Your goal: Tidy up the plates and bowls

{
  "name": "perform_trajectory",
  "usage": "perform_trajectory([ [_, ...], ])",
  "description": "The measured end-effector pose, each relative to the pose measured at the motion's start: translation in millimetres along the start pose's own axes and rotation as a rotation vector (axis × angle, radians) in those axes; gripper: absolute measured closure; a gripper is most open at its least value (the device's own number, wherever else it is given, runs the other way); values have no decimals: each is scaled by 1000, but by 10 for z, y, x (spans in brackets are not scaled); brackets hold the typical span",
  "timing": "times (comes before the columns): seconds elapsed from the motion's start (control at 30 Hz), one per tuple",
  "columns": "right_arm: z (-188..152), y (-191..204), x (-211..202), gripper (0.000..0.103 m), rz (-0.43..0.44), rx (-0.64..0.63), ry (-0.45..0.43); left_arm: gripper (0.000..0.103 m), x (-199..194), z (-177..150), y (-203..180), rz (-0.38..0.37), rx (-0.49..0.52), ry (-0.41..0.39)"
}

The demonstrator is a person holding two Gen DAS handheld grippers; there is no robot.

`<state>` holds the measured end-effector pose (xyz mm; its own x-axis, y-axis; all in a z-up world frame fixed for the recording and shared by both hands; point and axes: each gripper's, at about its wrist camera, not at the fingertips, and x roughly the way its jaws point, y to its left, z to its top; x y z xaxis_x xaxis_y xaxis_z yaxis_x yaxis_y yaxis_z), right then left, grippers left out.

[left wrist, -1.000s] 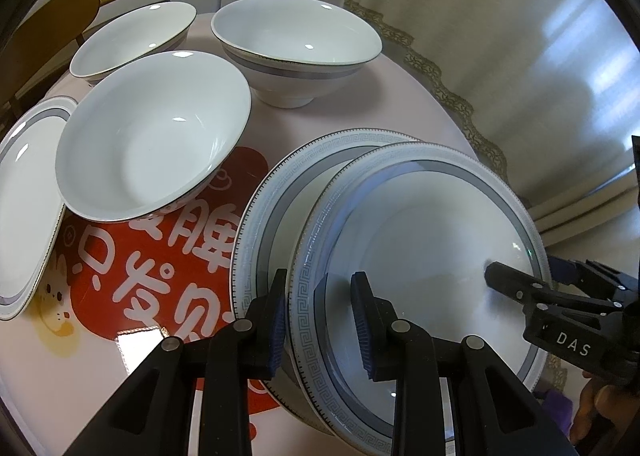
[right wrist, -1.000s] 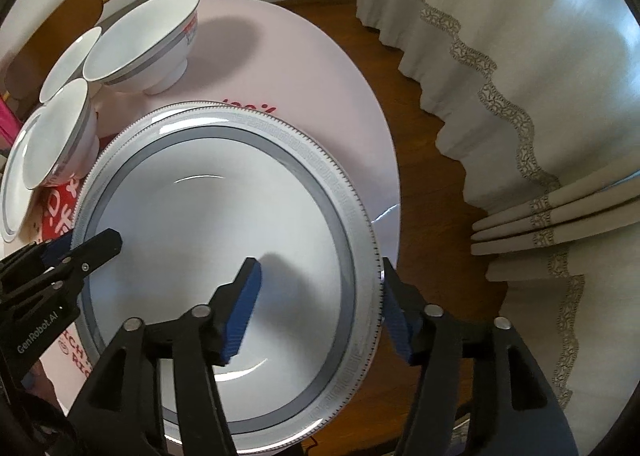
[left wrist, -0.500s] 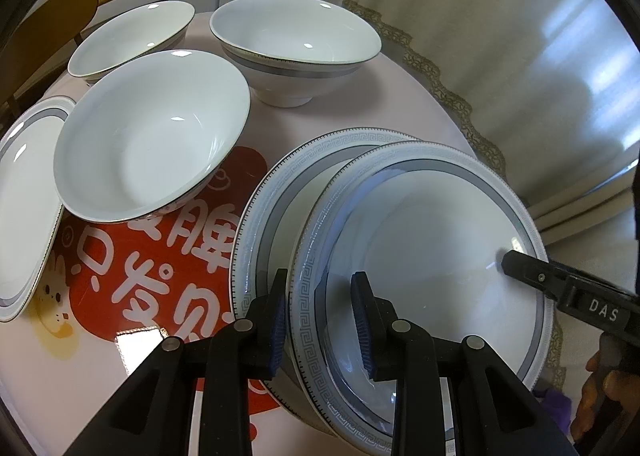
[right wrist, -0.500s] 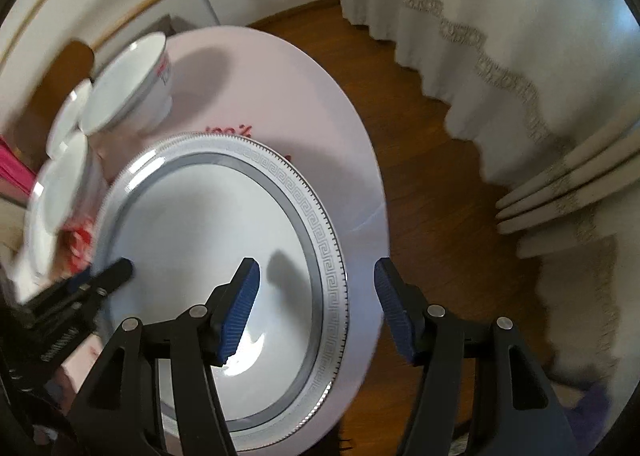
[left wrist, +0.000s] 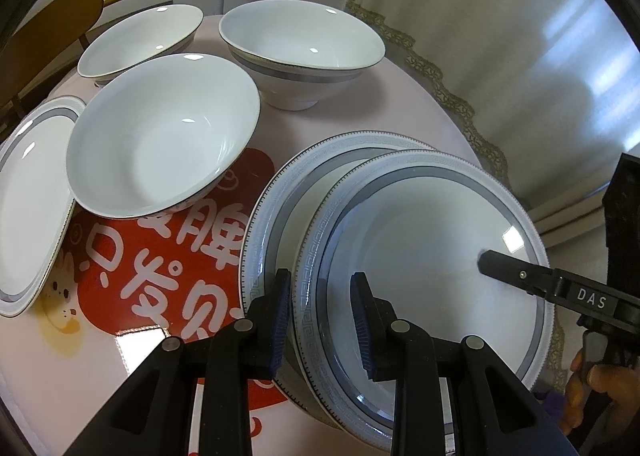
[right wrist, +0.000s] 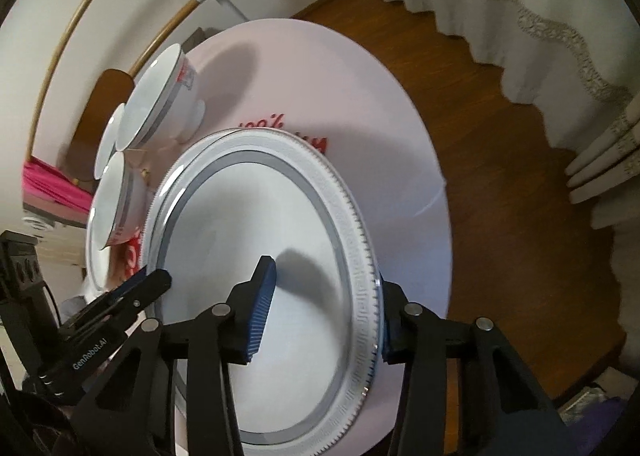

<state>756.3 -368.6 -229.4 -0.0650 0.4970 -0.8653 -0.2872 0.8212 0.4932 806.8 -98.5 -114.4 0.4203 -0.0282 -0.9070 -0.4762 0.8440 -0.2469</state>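
Two grey-banded white plates are stacked off-centre on the round table. The top plate (left wrist: 420, 256) (right wrist: 248, 224) overlaps the lower plate (left wrist: 280, 208). My left gripper (left wrist: 320, 284) is shut on the top plate's near-left rim, one pad outside it and one inside. My right gripper (right wrist: 324, 280) straddles the opposite rim. Its jaws are closing, with the inner pad still above the plate's well and the outer finger at the rim's edge. One of its fingers (left wrist: 516, 274) reaches over the plate in the left wrist view.
Behind the plates stand a deep bowl (left wrist: 160, 136), a footed bowl (left wrist: 300, 40) and a shallower bowl (left wrist: 140, 36). An oval plate (left wrist: 28, 184) lies at the left edge. The pink table (right wrist: 340, 96) ends just right of the plates, over wooden floor (right wrist: 500, 176) and curtains.
The right gripper has rolled and shifted toward the plate's right rim, and its jaws have narrowed around that rim. The left gripper and the plates have stayed put.
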Motion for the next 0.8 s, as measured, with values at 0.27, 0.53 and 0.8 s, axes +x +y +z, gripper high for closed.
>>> perform_trajectory([
  [0.27, 22, -15, 37, 61, 37, 2, 2, 78, -12, 5, -26, 11, 4, 2],
  [0.53, -6, 52, -223, 57, -3, -93, -40, 78, 19, 13, -47, 16, 5, 1],
  [0.8, 13, 179, -471, 42, -50, -234, -131, 78, 36, 19, -44, 18, 3, -3],
])
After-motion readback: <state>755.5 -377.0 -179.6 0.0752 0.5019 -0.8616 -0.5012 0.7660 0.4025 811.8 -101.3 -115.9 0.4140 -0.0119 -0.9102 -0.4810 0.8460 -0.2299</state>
